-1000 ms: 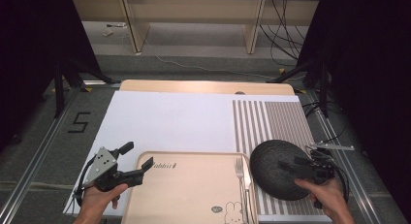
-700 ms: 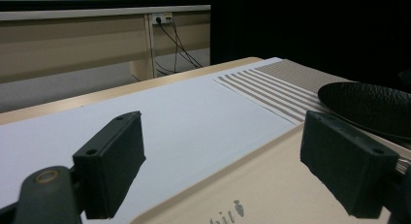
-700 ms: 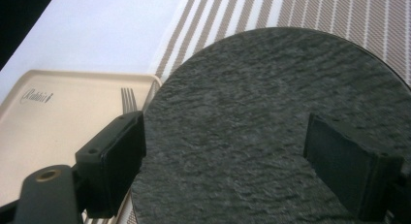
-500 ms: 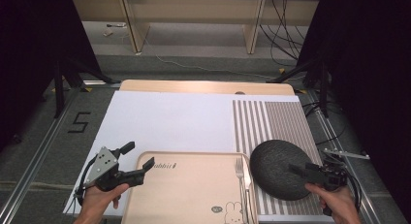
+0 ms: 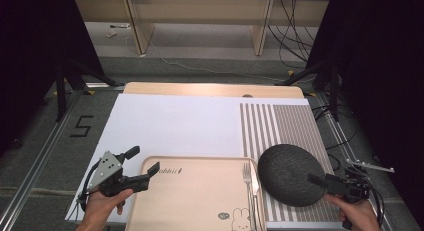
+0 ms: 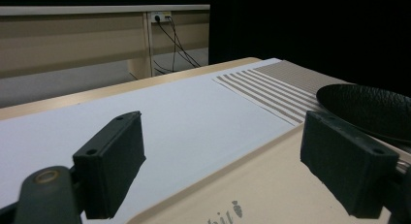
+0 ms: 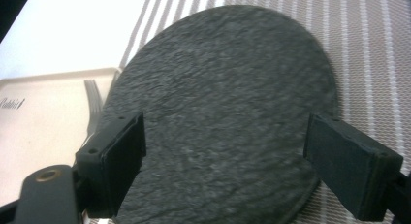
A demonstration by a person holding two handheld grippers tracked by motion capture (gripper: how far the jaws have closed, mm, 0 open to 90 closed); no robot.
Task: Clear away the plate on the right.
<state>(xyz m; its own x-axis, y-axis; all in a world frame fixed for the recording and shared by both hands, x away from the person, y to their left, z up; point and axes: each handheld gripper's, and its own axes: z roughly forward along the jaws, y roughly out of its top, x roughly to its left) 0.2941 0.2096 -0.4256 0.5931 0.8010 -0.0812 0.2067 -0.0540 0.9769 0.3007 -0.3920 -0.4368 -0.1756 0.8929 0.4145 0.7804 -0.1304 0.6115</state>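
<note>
Dark grey round textured plate [image 5: 291,174] lay beside the beige tray [image 5: 195,201], just ahead of the right hand-held gripper [image 5: 320,181], jaws spread; left hand-held gripper [image 5: 145,167] gaped too.

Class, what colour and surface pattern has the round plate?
Dark grey-black plate, rough slate-like texture; shows best in the right gripper view.

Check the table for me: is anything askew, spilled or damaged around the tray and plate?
One thing: the dark plate sits partly off the striped placemat, its left edge overlapping the beige tray beside the fork. No spill or damage shows. Both grippers are open, holding nothing.
</note>
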